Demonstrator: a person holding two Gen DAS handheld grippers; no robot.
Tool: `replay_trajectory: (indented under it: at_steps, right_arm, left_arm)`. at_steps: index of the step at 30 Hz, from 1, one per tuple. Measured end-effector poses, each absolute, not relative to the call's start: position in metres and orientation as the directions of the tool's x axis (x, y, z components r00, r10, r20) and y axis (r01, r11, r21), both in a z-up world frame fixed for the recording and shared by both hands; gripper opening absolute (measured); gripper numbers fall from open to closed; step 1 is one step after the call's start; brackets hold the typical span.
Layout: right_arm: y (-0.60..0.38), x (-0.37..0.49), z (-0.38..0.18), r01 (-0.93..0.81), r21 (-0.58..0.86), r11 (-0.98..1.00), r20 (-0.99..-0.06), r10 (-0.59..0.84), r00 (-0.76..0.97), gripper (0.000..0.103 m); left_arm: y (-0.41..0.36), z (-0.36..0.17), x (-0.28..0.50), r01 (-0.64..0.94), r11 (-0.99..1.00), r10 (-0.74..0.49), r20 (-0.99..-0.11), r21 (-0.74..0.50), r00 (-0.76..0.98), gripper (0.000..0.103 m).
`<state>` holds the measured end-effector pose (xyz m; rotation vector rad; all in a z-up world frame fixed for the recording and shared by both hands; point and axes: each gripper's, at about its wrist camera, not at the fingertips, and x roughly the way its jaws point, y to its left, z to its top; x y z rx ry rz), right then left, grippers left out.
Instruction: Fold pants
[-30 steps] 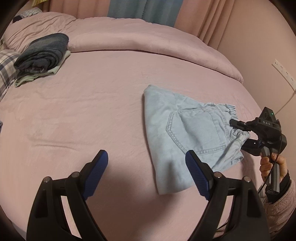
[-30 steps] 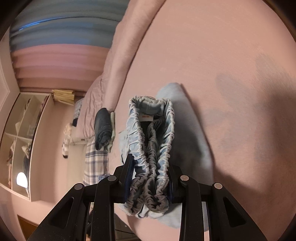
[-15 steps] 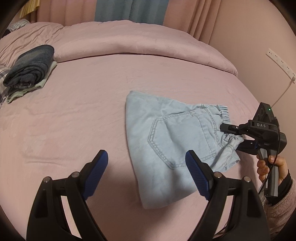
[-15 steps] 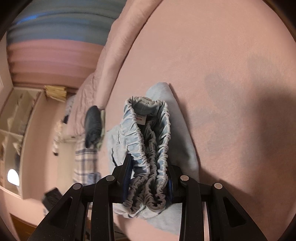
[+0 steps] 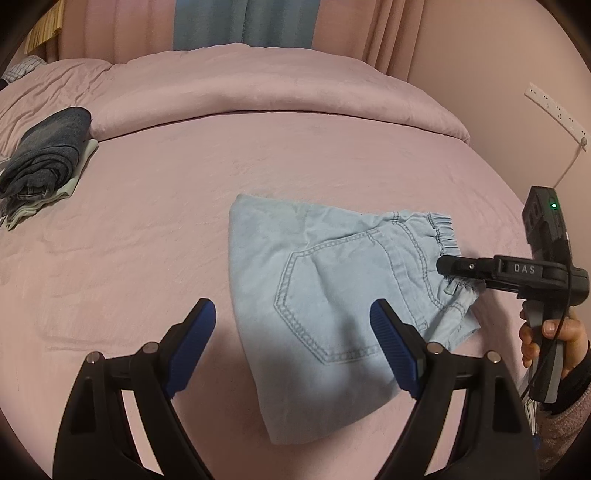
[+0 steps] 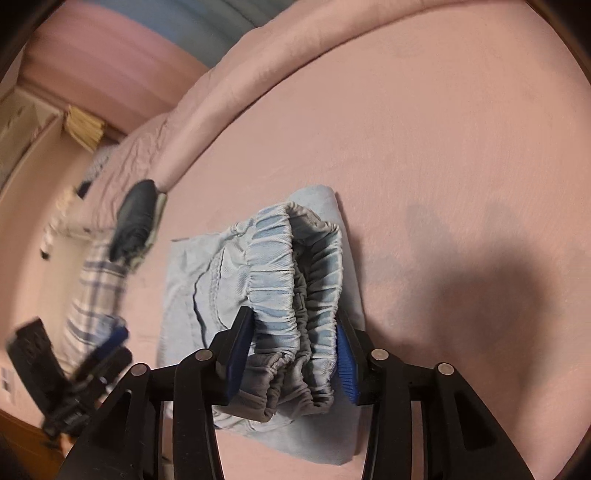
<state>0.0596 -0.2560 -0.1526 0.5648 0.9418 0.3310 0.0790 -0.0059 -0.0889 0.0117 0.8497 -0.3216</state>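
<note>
Nearest, in the left wrist view, the left gripper [image 5: 291,332] hangs over the bed [image 5: 155,229] with its blue-padded fingers [image 5: 190,341] spread wide and nothing between them; the right pad sits in front of the lower part of the pants [image 5: 325,306], though whether it touches the cloth cannot be told. The pants are pale blue denim, folded into a compact shape, lying flat on the pink sheet with a stitched back pocket [image 5: 325,299] facing up and the gathered waistband [image 5: 441,230] toward the right. There the right gripper [image 5: 448,271] comes in from the side, held by a hand [image 5: 554,339] on its handle, and its fingers are clamped on the waistband edge. The right wrist view shows this up close: the right gripper [image 6: 291,354] pinches several bunched elastic layers of the waistband [image 6: 291,288] between its two pads, the fingers at a narrow gap filled with cloth, with the rest of the pants [image 6: 192,284] lying on the bed [image 6: 424,155] beyond. Farther off, toward the left of the bed, a stack of folded dark clothes [image 5: 48,151] rests on a lighter piece. Behind it runs a rolled pink duvet [image 5: 258,88], and past that hang curtains [image 5: 243,22]. On the wall at right is a power strip [image 5: 556,109].
</note>
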Motion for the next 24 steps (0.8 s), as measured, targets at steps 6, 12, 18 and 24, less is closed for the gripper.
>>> replay_trajectory:
  at_steps: [6, 12, 18, 24]
  right_arm:
    - [-0.243, 0.053, -0.134, -0.068, 0.407, 0.911, -0.721, 0.366, 0.588, 0.048]
    - [-0.231, 0.045, -0.110, -0.093, 0.207, 0.974, -0.723, 0.216, 0.656, 0.048]
    - [-0.219, 0.036, -0.092, -0.192, 0.198, 0.961, -0.671, 0.276, 0.689, 0.048]
    - [-0.200, 0.031, -0.097, -0.280, 0.184, 0.942, -0.674, 0.328, 0.662, 0.034]
  left_arm:
    - [-0.014, -0.086, 0.088, 0.302, 0.950, -0.265, -0.731, -0.085, 0.629, 0.085]
    - [-0.026, -0.082, 0.096, 0.325, 0.944, -0.267, -0.722, -0.062, 0.638, 0.085]
    - [-0.038, -0.084, 0.104, 0.347, 0.937, -0.265, -0.725, -0.038, 0.636, 0.085]
    - [-0.051, -0.092, 0.114, 0.364, 0.931, -0.260, -0.737, -0.020, 0.624, 0.085]
